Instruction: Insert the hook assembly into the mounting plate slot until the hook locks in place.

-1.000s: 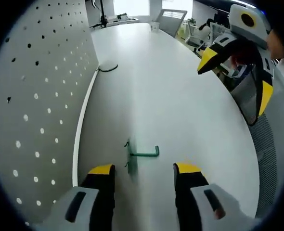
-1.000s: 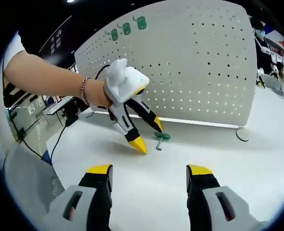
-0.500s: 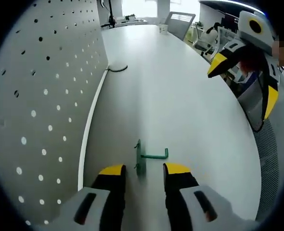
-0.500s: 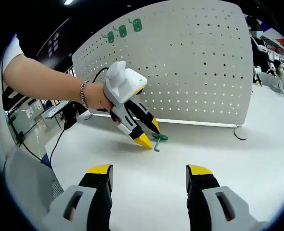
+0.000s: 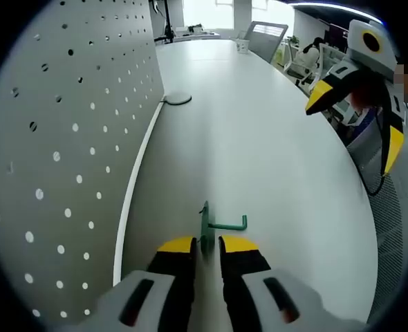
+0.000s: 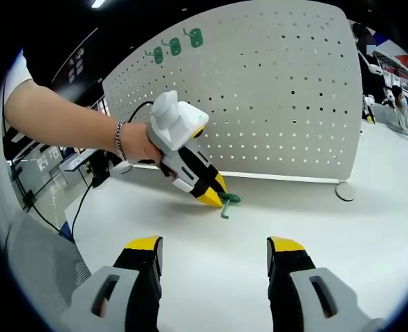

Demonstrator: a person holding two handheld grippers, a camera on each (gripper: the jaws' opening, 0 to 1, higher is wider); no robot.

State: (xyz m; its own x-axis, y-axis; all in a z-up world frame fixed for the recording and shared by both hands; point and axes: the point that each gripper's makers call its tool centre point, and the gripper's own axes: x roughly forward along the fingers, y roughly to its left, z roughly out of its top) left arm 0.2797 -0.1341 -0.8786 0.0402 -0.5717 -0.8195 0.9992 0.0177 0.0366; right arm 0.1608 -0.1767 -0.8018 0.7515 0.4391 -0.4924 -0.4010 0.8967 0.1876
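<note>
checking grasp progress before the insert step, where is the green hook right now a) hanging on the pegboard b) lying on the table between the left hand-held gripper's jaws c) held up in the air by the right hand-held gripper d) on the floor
b: the hook lies on the white table with the left hand-held gripper closed in around its plate, beside the pegboard.

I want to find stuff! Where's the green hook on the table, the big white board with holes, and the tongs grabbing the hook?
green hook (image 5: 226,224), left gripper view, its arm
pegboard (image 6: 287,90), right gripper view, its face
left tongs (image 5: 205,245), left gripper view, between its tips
</note>
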